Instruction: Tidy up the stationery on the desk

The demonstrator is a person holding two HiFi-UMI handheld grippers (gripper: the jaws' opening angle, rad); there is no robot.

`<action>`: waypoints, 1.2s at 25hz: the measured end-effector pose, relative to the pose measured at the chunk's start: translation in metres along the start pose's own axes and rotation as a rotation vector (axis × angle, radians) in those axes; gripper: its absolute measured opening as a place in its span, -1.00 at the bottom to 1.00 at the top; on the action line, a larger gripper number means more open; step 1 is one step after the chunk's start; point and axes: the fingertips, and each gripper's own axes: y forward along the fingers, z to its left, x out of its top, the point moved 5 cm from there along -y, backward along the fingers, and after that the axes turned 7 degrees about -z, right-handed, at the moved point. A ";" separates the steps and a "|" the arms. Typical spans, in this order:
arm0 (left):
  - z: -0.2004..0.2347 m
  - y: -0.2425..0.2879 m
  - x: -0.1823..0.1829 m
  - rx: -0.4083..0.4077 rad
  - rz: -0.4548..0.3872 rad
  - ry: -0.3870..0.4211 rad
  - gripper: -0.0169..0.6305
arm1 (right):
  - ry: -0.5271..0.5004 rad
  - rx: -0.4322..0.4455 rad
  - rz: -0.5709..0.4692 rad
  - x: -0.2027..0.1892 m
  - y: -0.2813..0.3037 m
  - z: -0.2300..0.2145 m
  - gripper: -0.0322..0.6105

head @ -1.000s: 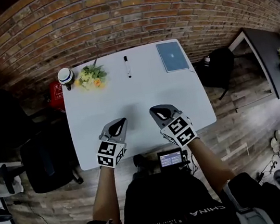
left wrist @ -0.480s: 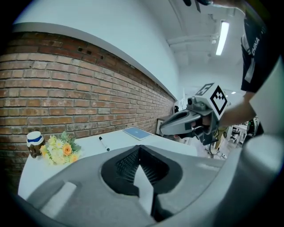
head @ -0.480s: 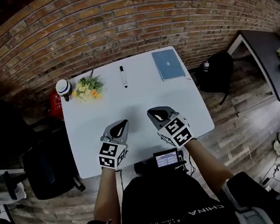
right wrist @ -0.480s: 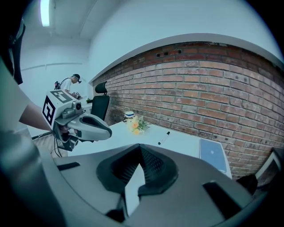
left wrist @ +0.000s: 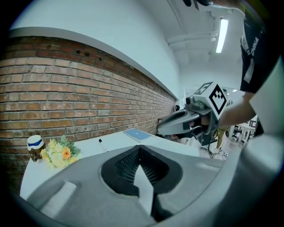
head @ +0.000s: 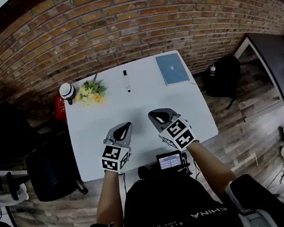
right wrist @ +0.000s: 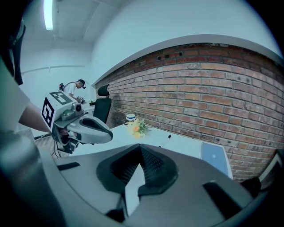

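white capitals on the person's black shirt [head: 167,208] read "china", upside down from the head view. a smaller line beside it seems to read "rising above"; the rest is too small to tell. the left gripper view catches part of the same word on the shirt [left wrist: 254,44]. the left cube [head: 112,157] and right cube [head: 180,133] bear black-and-white square code markers. print on the small screen [head: 172,160] is too small to read.
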 end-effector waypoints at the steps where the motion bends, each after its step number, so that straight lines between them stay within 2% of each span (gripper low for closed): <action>1: 0.000 0.000 0.000 -0.001 0.001 0.001 -0.93 | 0.002 0.000 -0.001 0.000 -0.001 0.000 -0.88; 12: -0.004 -0.003 0.000 -0.032 0.002 0.010 -0.93 | 0.008 -0.023 0.008 -0.003 -0.006 0.005 -0.88; 20: -0.005 0.004 0.001 -0.134 0.011 0.018 -0.93 | 0.014 -0.069 0.040 -0.011 -0.019 0.004 -0.88; 25: -0.010 0.037 0.007 -0.177 0.022 0.030 -0.93 | 0.023 -0.103 0.074 -0.026 -0.035 -0.024 -0.88; 30: -0.011 0.093 0.020 -0.182 0.034 0.033 -0.93 | 0.055 -0.140 0.074 -0.036 -0.038 -0.080 -0.88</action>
